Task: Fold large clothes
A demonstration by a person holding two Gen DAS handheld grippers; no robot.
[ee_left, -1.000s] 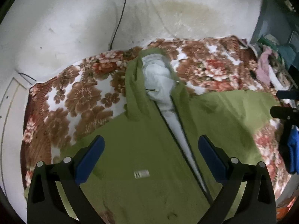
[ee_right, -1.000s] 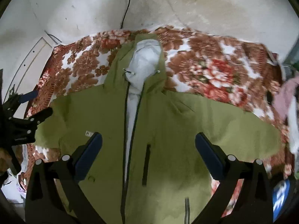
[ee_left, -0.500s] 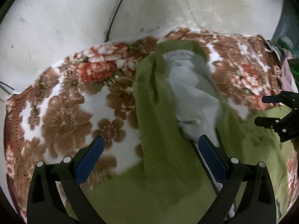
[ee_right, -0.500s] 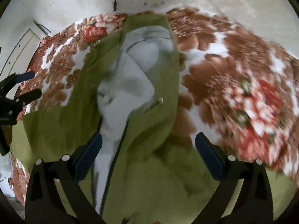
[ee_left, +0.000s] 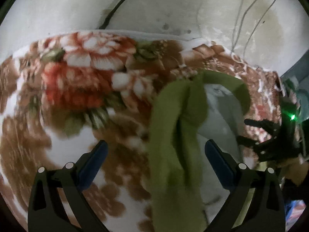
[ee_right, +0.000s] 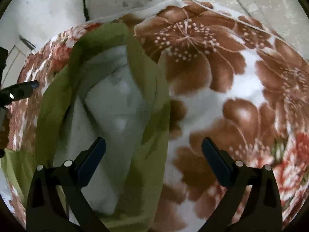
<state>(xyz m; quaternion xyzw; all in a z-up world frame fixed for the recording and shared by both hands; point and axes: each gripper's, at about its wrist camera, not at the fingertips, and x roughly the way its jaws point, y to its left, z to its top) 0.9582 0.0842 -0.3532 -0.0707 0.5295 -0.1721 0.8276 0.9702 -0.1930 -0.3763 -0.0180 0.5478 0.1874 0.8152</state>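
I've brought both spread tools, left (ee_left: 155,155) and right (ee_right: 153,151), down onto the jacket's hood (ee_right: 115,96), ready to fold it.

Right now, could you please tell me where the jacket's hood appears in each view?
Left wrist: the hood sits right of centre, its pale lining facing right.
Right wrist: the hood sits left of centre, lining showing.
Shared landmark: the floral blanket under it.
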